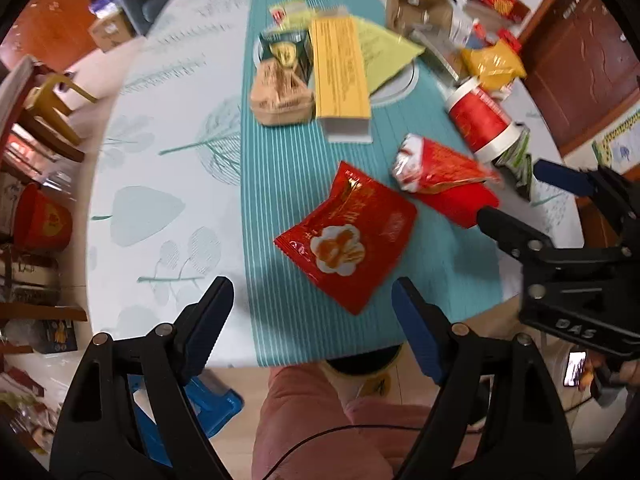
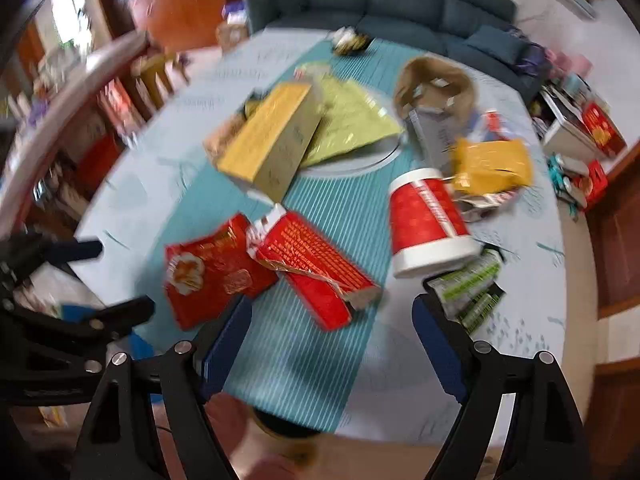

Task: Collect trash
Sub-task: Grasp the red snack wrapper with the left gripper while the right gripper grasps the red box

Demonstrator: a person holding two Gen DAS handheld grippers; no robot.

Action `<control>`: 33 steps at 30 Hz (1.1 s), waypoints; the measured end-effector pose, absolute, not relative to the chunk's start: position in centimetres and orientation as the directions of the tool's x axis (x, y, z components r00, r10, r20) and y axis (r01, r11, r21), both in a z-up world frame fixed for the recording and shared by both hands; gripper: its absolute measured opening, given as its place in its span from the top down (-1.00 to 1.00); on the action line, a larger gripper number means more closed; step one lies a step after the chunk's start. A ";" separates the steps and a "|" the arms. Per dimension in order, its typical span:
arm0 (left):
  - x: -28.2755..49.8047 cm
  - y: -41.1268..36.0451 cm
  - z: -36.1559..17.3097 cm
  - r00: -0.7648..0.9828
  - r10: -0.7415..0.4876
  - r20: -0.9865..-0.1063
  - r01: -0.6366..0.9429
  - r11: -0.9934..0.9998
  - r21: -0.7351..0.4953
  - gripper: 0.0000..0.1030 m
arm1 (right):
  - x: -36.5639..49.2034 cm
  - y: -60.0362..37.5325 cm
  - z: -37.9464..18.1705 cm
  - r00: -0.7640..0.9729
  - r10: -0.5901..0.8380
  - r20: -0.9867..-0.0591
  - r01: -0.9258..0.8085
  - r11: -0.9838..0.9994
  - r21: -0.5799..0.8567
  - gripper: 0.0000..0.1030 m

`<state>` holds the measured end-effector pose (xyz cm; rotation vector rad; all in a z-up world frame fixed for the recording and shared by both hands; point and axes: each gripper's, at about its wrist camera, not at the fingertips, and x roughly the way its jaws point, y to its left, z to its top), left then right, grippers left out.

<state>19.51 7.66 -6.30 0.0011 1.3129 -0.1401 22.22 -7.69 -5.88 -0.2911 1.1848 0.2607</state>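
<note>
Trash lies scattered on a round table with a teal striped runner (image 1: 280, 184). A red snack packet with a flower print (image 1: 348, 240) (image 2: 212, 272) lies near the front edge. My left gripper (image 1: 310, 296) hovers open just before it, with nothing between its fingers. To the right are a red box with torn foil (image 1: 440, 176) (image 2: 316, 264), a tipped red-and-white cup (image 1: 480, 120) (image 2: 428, 232) and green packets (image 2: 472, 288). My right gripper (image 2: 332, 312) (image 1: 520, 196) stands open above the red box's near end and holds nothing. The left gripper (image 2: 112, 278) shows at the left edge of the right wrist view.
Farther back lie a long yellow box (image 1: 340, 76), a brown paper bag (image 1: 280, 92), a yellow-green sheet (image 2: 352, 124), a yellow bag (image 2: 496, 164) and a brown basket (image 2: 436, 84). A blue sofa (image 2: 400, 4) stands behind. A person's pink-clad leg (image 1: 320, 420) is below the table edge.
</note>
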 end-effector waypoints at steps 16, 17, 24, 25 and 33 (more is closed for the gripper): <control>24.7 5.6 -11.6 0.087 -0.162 -0.983 0.214 0.967 -0.141 -0.54 | 25.4 -6.4 -11.0 0.257 0.028 -0.966 -0.359 0.931 -0.069 0.04; 24.9 5.4 -11.9 0.082 -0.148 -0.986 0.218 0.968 -0.127 -0.54 | 25.3 -6.7 -11.0 0.253 0.031 -0.967 -0.348 0.936 -0.061 0.05; 25.6 3.5 -13.2 0.103 -0.082 -0.991 0.248 0.967 -0.054 -0.23 | 23.9 -9.3 -10.5 0.262 0.106 -0.959 -0.242 0.969 0.041 0.49; 25.5 3.3 -13.2 0.111 -0.078 -0.991 0.250 0.967 -0.048 -0.08 | 23.8 -9.8 -10.3 0.262 0.126 -0.957 -0.219 0.973 0.069 0.67; 24.3 4.3 -11.5 0.123 -0.132 -0.984 0.201 0.974 -0.105 0.74 | 21.8 -13.1 -9.5 0.265 0.246 -0.932 -0.142 0.966 0.214 0.91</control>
